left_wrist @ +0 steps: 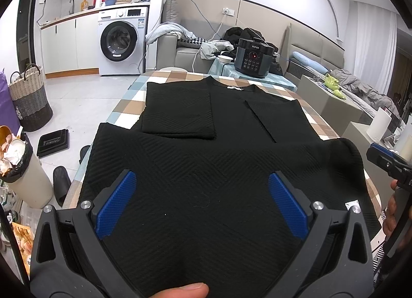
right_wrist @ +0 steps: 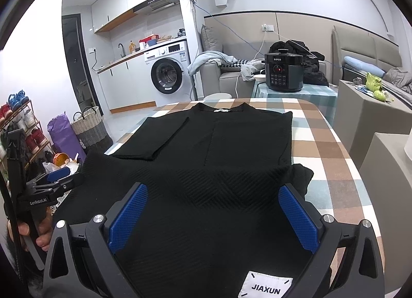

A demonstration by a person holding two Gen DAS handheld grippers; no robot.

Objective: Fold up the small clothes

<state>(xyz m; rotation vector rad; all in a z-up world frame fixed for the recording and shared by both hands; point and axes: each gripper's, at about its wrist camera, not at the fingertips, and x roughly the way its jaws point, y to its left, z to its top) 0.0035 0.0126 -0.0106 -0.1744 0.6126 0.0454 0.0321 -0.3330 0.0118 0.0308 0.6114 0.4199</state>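
Note:
A black ribbed top (left_wrist: pixel 231 117) (right_wrist: pixel 231 138) lies flat on the checked table (left_wrist: pixel 319 123) (right_wrist: pixel 332 148), collar at the far end. Its left sleeve (left_wrist: pixel 177 112) is folded in over the body, and the right sleeve (left_wrist: pixel 273 117) too. The near part spreads wide under both grippers. My left gripper (left_wrist: pixel 200 177) hovers open over that near part, with nothing pinched between its blue pads (left_wrist: pixel 116 205). My right gripper (right_wrist: pixel 212 188) is likewise open above the cloth, close to a white JIAXUN label (right_wrist: pixel 265 287). Each gripper shows at the edge of the other's view.
A dark pressure cooker (left_wrist: pixel 253 57) (right_wrist: pixel 283 71) stands on a small table beyond the far end. Left of the table are a full bin (left_wrist: pixel 23 169), slippers (left_wrist: pixel 61 184) and a woven basket (left_wrist: pixel 29 99). A paper roll (left_wrist: pixel 379 125) stands at the right.

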